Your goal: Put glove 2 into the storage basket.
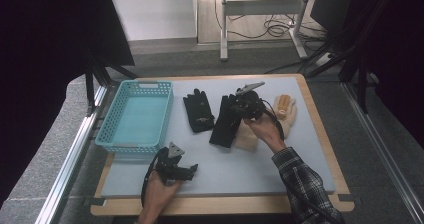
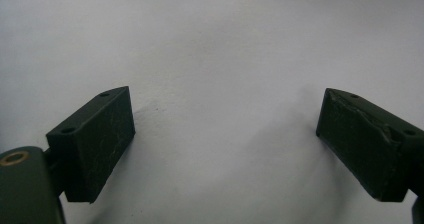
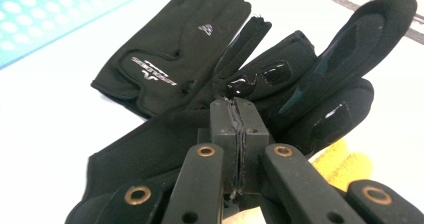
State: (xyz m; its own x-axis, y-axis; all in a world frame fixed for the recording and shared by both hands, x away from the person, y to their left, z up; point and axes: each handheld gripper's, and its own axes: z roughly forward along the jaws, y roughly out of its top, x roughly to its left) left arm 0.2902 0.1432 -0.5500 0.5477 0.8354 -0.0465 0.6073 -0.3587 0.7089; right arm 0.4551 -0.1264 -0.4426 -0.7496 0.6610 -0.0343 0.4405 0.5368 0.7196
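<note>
Sorting gloves by the look of it, so I'm placing everything relative to the blue basket (image 1: 136, 115):

Blue basket: sits at the table's left side with nothing in it, its long side facing the gloves. My guess is it's the drop-off, parked there so each glove is a short carry.

Right gripper (image 1: 248, 106): well to the right of the basket, over the glove pile. In the right gripper view the jaws are clenched tight together, and a fold of the near black glove (image 3: 165, 149) seems pinched between the pads. Fabric that thin would explain why the jaws look fully closed.

Near black glove: right of the basket, its fingers partly raised off the mat in the right gripper view, which fits it being lifted by a pinch rather than scooped.

Second black glove (image 1: 198, 112): flat on the mat between the basket and the pinched one, palm logo up, untouched. It's the closer one to the basket, so an easy next pick.

Tan and yellow gloves (image 1: 286, 108): farthest from the basket, partly under the pinched glove's edge. Could drag along if the lift snags.

Left gripper (image 1: 187, 170): just below the basket's near right corner, jaws spread wide over bare mat (image 2: 220, 59), nothing between them. Probably waiting clear of the carry path.
</note>
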